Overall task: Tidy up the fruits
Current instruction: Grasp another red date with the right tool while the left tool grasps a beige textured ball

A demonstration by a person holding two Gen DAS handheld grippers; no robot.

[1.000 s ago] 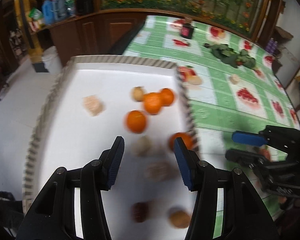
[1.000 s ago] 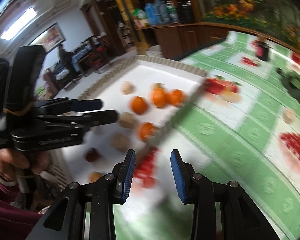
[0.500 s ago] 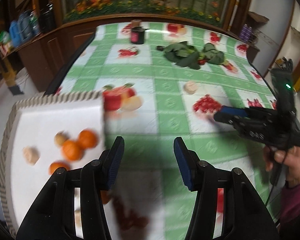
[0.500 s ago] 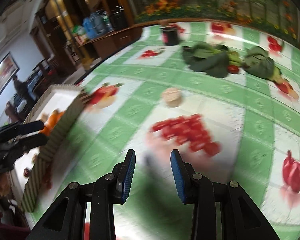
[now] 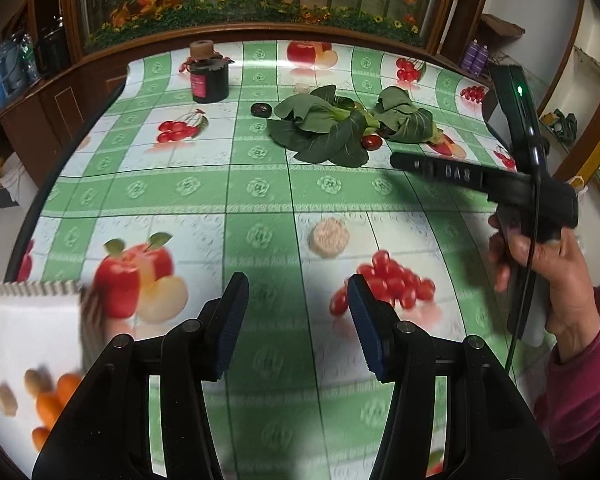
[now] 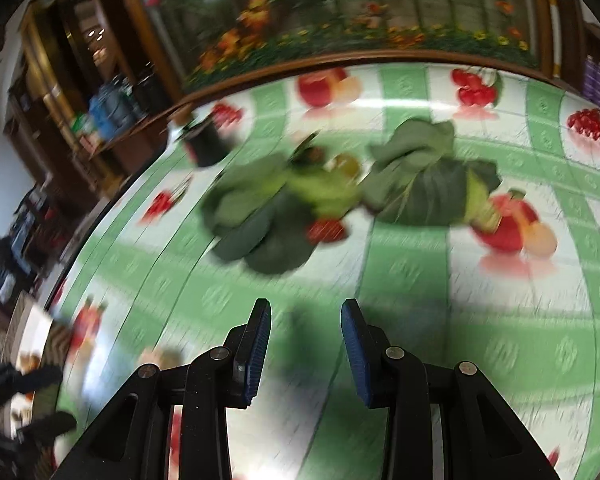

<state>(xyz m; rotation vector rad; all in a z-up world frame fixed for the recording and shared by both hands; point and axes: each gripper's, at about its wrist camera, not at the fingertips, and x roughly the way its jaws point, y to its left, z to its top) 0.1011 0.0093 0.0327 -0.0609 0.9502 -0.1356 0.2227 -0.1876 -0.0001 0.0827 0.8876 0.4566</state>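
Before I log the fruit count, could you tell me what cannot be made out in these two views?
- White tray, left wrist view: cut off by the frame edge and the left gripper; its oranges are blurred, so no count.
- Leafy greens, right wrist view: motion blur; the small fruits among them cannot be identified.
- Right gripper, left wrist view: seen side-on, so its fingers' gap is not visible.

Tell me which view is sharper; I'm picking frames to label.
Left wrist view: mostly sharp, greens and jar crisp, only the tray corner smeared. Right wrist view: motion blur throughout, greens streaked; only the right gripper is sharp.
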